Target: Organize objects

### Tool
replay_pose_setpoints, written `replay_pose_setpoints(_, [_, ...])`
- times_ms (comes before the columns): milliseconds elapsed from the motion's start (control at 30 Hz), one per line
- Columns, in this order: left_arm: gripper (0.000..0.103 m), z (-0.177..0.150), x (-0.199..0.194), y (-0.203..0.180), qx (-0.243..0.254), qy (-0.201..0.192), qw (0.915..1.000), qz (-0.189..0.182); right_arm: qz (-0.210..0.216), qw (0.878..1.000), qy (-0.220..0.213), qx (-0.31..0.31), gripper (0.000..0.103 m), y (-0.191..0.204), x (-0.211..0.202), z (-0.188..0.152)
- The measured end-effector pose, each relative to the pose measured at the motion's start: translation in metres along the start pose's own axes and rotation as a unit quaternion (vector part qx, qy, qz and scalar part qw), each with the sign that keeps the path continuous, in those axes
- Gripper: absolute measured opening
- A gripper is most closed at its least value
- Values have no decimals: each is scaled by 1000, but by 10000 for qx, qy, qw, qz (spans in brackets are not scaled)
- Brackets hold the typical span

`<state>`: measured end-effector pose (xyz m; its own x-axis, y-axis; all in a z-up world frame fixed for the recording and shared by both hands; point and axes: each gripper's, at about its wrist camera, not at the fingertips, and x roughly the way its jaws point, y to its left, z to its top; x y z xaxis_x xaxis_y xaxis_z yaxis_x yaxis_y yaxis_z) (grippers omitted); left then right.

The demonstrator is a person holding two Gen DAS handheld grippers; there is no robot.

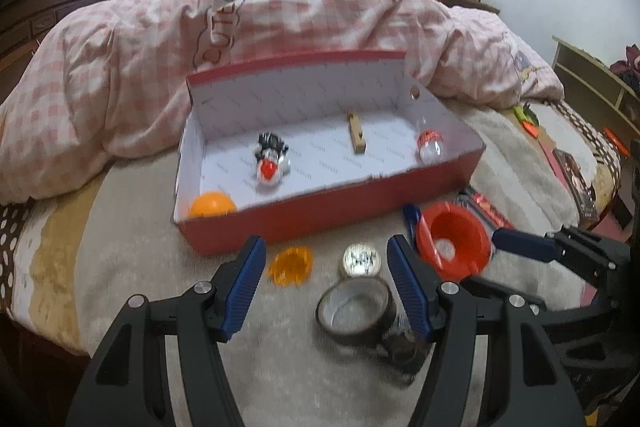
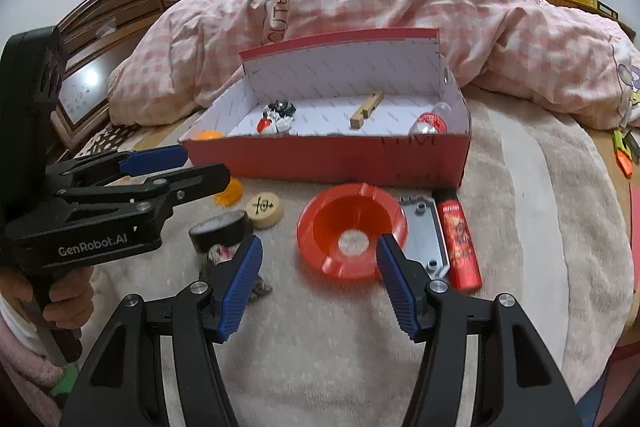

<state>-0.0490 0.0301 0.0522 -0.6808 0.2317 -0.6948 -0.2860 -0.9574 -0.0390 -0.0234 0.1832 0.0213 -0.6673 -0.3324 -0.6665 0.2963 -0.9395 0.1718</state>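
Observation:
A red cardboard box (image 1: 320, 215) (image 2: 328, 159) with a white inside stands on the bed. It holds an orange ball (image 1: 212, 205), a black-and-white toy (image 1: 270, 157), a wooden piece (image 1: 356, 131) and a clear capsule (image 1: 430, 147). In front of it lie an orange lid (image 1: 290, 265), a round chess piece (image 1: 361, 259) (image 2: 264, 207), a black tape roll (image 1: 354, 313) (image 2: 220, 229), a red ashtray (image 1: 454, 247) (image 2: 352, 229), a grey plate (image 2: 426, 235) and a red lighter (image 2: 460, 241). My left gripper (image 1: 326, 287) is open above the tape and chess piece. My right gripper (image 2: 318, 285) is open around the ashtray's near side.
A pink checked quilt (image 1: 260, 27) is heaped behind the box. A dark wooden headboard (image 2: 132, 3) stands at the left. Small orange and green items (image 1: 528, 119) lie at the bed's right edge. A small crumpled object (image 2: 216, 259) lies near the tape.

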Motion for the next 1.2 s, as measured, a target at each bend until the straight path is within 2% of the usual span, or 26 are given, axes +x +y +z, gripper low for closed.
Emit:
replay_pose_setpoints(300, [64,-17,-1,5,-42,111,9999,-47,-235,9997,15,-102,62,-2,1,-8])
replay_pose_setpoints(367, [64,-18,-2,8,-75,106,9999,-25,-308,9995,-13,-115,76,-3,4,-6])
replay_pose_setpoints(433, [64,-19,-2,11,-124,109,9999,-5,-350,9992,-33,-192,80,-3,8,-3])
replay_pose_setpoints(700, [64,-19,9,28,-403,162,9988,214,-623,9962,72,-602,80,3,35,5])
replay_pose_setpoints(867, [63,-14,29,32,-614,226,9976,230,-630,9966,202,-493,80,-1,45,5])
replay_pose_setpoints(1033, [63,-12,49,32,-769,365,9960,270,-635,9971,133,-395,80,-5,44,5])
replay_pose_setpoints(1200, [60,-13,53,31,-772,330,9961,265,-700,9966,52,-424,75,-4,44,4])
